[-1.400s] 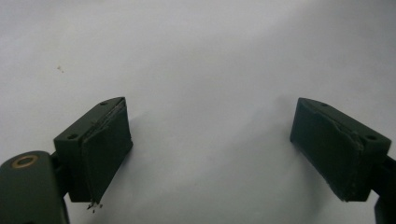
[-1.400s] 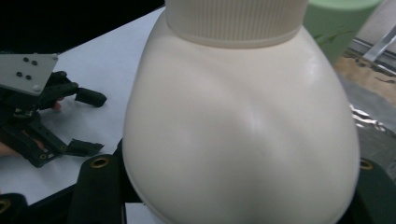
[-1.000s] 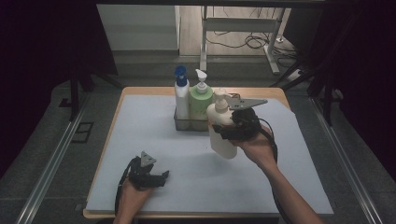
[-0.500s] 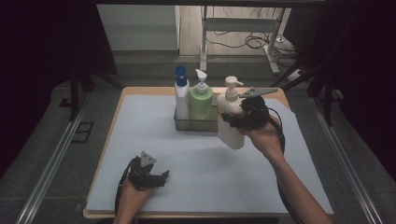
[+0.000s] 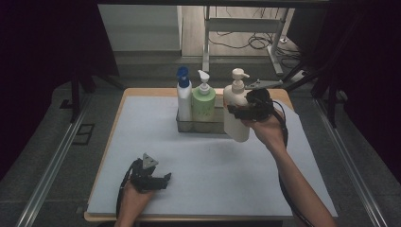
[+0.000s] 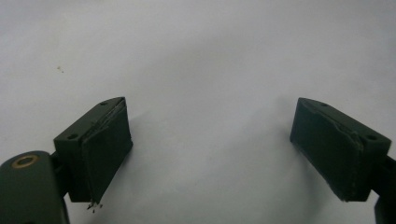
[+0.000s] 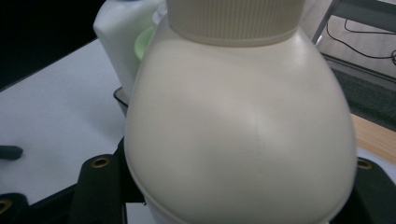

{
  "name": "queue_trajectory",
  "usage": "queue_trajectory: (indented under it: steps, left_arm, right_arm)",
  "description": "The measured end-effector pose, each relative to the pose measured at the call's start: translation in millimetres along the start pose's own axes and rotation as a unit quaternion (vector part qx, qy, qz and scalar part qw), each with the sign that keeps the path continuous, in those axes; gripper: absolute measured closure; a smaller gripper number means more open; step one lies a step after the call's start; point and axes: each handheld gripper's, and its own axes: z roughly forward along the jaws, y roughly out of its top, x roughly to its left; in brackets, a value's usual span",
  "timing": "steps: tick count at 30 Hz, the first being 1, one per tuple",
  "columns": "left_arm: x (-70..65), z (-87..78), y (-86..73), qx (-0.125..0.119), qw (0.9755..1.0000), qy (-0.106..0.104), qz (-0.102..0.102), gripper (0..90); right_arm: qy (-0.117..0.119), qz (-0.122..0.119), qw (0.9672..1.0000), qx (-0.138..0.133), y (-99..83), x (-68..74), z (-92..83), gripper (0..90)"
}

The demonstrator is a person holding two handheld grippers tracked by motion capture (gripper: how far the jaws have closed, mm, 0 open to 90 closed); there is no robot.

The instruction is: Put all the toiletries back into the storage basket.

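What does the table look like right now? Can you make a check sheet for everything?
Surface: white mat on a wooden table, bare in front.
Job's things: cream pump bottle held above the mat, beside the wire basket; blue-capped bottle and green pump bottle stand in the basket.
Clutter: nothing seen.
Grippers: right tool shut on the cream pump bottle; left tool open, resting on the mat.
Cables: black cable trails from the right tool; more lie on the floor behind.
Surroundings: dark, a metal frame behind.
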Motion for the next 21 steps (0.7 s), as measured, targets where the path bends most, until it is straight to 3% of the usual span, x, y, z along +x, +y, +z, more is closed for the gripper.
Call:
queue_trajectory:
  steps: [21]
  left_arm:
    - [0.2,0.0,0.0,0.001,1.0000,0.000,0.001,11.9]
  right_arm:
    - [-0.033,0.028,0.9990,-0.014,17.1,-24.9,29.5,37.0]
